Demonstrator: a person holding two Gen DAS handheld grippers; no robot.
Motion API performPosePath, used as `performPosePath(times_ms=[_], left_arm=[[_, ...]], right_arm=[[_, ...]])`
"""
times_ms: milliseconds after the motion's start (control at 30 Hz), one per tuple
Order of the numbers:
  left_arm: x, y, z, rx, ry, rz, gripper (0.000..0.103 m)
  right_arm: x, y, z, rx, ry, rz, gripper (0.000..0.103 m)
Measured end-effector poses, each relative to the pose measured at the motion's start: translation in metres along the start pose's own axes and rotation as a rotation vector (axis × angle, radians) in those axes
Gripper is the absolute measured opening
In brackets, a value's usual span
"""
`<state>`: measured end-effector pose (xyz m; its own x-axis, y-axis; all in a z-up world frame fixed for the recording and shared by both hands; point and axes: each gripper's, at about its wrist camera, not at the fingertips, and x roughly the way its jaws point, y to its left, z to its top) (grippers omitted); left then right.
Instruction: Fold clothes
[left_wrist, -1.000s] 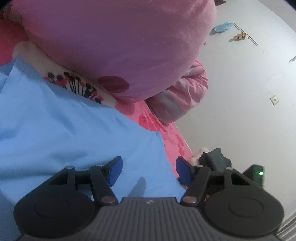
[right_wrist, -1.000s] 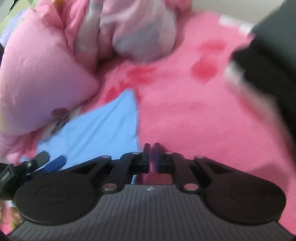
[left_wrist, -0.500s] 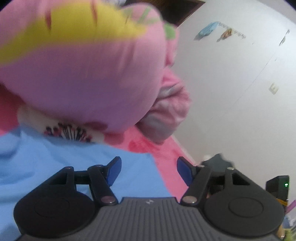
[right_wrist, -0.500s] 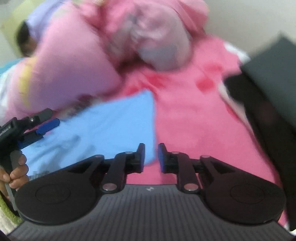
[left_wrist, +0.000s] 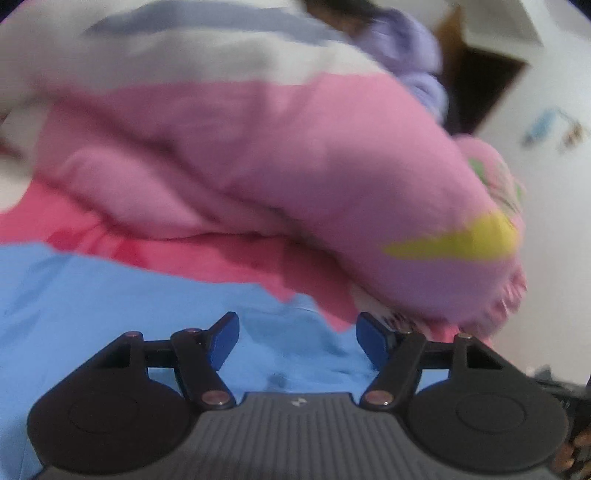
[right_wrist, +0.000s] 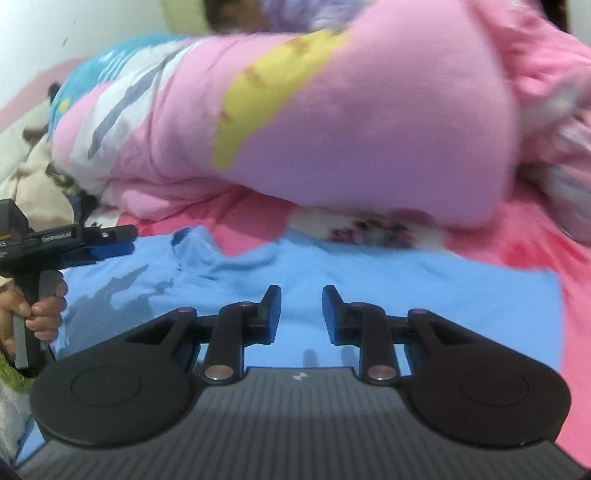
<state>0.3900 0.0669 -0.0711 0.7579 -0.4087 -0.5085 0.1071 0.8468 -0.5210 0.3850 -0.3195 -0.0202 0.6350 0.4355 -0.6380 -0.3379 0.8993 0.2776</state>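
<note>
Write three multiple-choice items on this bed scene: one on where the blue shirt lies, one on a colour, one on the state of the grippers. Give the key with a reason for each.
1. Where does the blue shirt lie?
A. Spread on the pink bedsheet, in front of the pink quilt
B. On top of the quilt
C. Hanging on the wall

2. What colour are the pads of the right gripper?
A. Red
B. Blue
C. Yellow

3. How do the two grippers stand?
A. Both shut on the shirt
B. Left shut, right open
C. Both open and holding nothing

Key:
1 A: the shirt lies flat on the sheet, with the quilt bulging behind its collar.
2 B: both pads show dark blue against the black fingers.
3 C: the left gripper and the right gripper each show a clear gap with only shirt behind it.
</note>
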Motion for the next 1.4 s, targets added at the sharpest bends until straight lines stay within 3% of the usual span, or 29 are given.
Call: performPosePath(times_ms=[167,333,500,700,867,1033,1067,1233,1400], left_arm=[[0.007,0.023,-0.002,0.014,-0.069,0.057,0.071],[0.006,0.039,0.001,-0.010,-0.087,0.076,0.071],[0.009,0.062,0.003,-0.099,-0.073,0.083,0.071],[0.005,0.078,0.005,-0.168,-0.100,0.078,0.071],[0.001,0.085,0.006,-0.198,-0.118,0.066,0.071],[-0.001,0.090,0.007,-0.216,-0.123,0.055,0.071],[-0.002,0.090,0.007,-0.216,-0.125,0.055,0.071],[-0.001,0.092,0.007,-0.219,-0.135,0.057,0.071],[-0.004,0.094,0.007,-0.220,-0.161,0.083,0.070]], right_arm=[[0.060,0.041,0.017,-0.078,0.051,0.050,0.024],[0.113,0.086,0.041,-0.206,0.067,0.050,0.025],[0.150,0.115,0.060,-0.276,0.120,0.082,0.032],[0.173,0.145,0.065,-0.396,0.181,0.138,0.032],[0.196,0.155,0.067,-0.477,0.228,0.117,0.034],[0.207,0.144,0.070,-0.456,0.306,0.162,0.033],[0.206,0.142,0.070,-0.449,0.312,0.170,0.033],[0.197,0.144,0.068,-0.455,0.325,0.201,0.006],[0.178,0.156,0.059,-0.547,0.202,0.136,0.004]])
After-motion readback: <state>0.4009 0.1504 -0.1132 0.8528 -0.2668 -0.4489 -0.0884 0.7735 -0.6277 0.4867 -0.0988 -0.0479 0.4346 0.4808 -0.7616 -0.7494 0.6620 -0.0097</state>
